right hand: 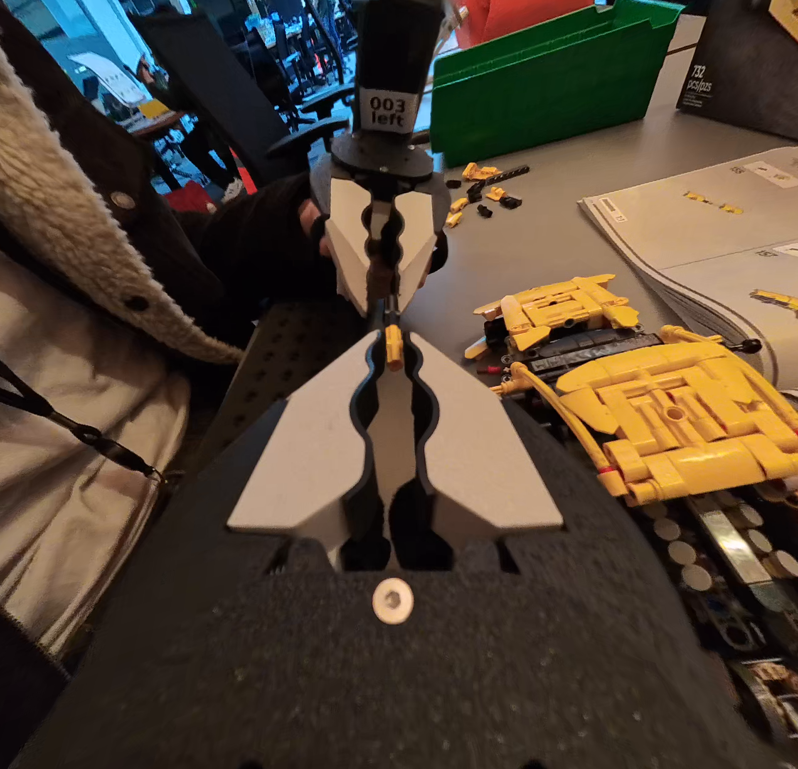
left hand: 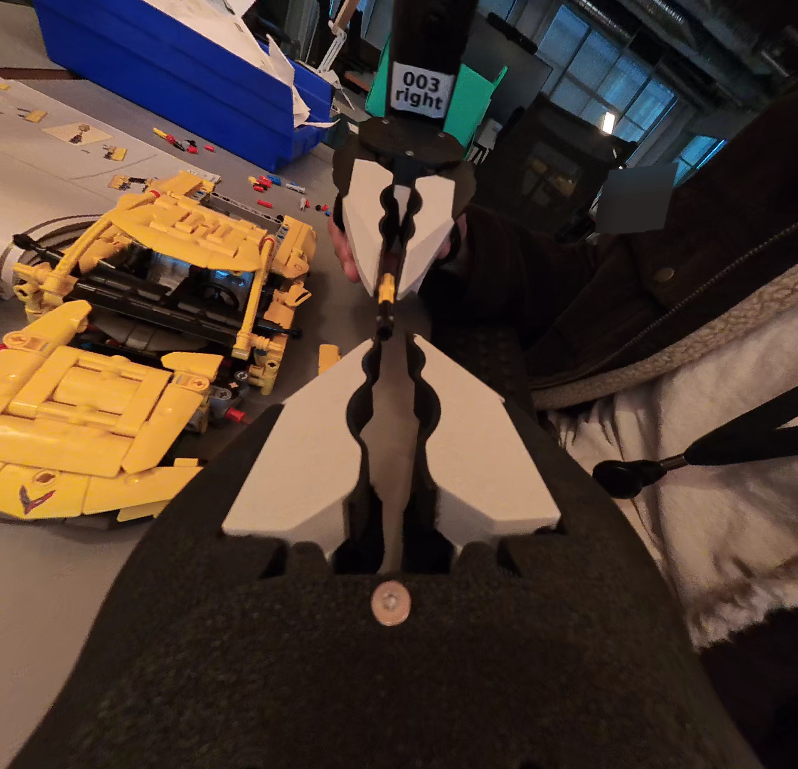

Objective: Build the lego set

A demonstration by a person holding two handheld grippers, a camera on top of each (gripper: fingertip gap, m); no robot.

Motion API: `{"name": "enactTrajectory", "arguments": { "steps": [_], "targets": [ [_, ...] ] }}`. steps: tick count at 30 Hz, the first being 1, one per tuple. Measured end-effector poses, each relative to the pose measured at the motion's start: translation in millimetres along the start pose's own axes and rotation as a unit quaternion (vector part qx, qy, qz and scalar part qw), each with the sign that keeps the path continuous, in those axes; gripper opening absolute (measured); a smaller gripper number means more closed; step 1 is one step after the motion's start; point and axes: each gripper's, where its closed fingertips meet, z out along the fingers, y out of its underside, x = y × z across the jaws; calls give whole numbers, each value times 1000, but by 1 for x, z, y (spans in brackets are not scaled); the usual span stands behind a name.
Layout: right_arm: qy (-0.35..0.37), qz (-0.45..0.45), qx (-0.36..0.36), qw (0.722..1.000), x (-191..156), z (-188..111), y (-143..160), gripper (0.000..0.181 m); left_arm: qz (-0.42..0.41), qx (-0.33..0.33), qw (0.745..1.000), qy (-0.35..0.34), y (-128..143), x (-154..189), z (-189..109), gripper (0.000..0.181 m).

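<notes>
We hold both grippers tip to tip — right gripper (right hand: 393, 338) fingers pinching a small yellow plastic connector (right hand: 394, 346), left gripper (left hand: 388, 338) fingers pinching its thin black axle (left hand: 384, 323).

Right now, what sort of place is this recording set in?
Probably a shared workshop or lab: storage bins, blue and green, sit on a grey table; office chairs and large industrial windows lie beyond.

Blue bin (left hand: 172, 70): on the table, crumpled paper inside; green bin (right hand: 539, 79): far table edge; fleece-lined jacket (left hand: 647, 403): on the person
</notes>
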Motion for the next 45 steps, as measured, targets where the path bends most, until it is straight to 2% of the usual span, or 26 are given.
{"name": "enactTrajectory", "arguments": {
  "steps": [17, 23, 36, 38, 42, 45],
  "targets": [
    [-14, 6, -19, 1000, -5, 3, 7, 8, 28, -20, 999, -18, 6, 0, 5, 8],
    [-12, 8, -7, 1000, -4, -1, 2, 8, 24, -19, 999, -18, 6, -1, 4, 7],
    [-8, -10, -48, 999, -5, 4, 17, 8, 28, -32, 999, -15, 9, 1, 7, 8],
    [-8, -25, -77, 997, -8, 5, 28, 8, 28, -49, 998, -12, 15, 1, 10, 12],
    [-4, -37, -122, 992, -12, -2, 50, 8, 67, -128, 989, -23, 39, -2, 28, 13],
    [0, -45, -148, 988, -15, -4, 61, 8, 110, -182, 977, -32, 54, 0, 40, 7]
  ]
}}
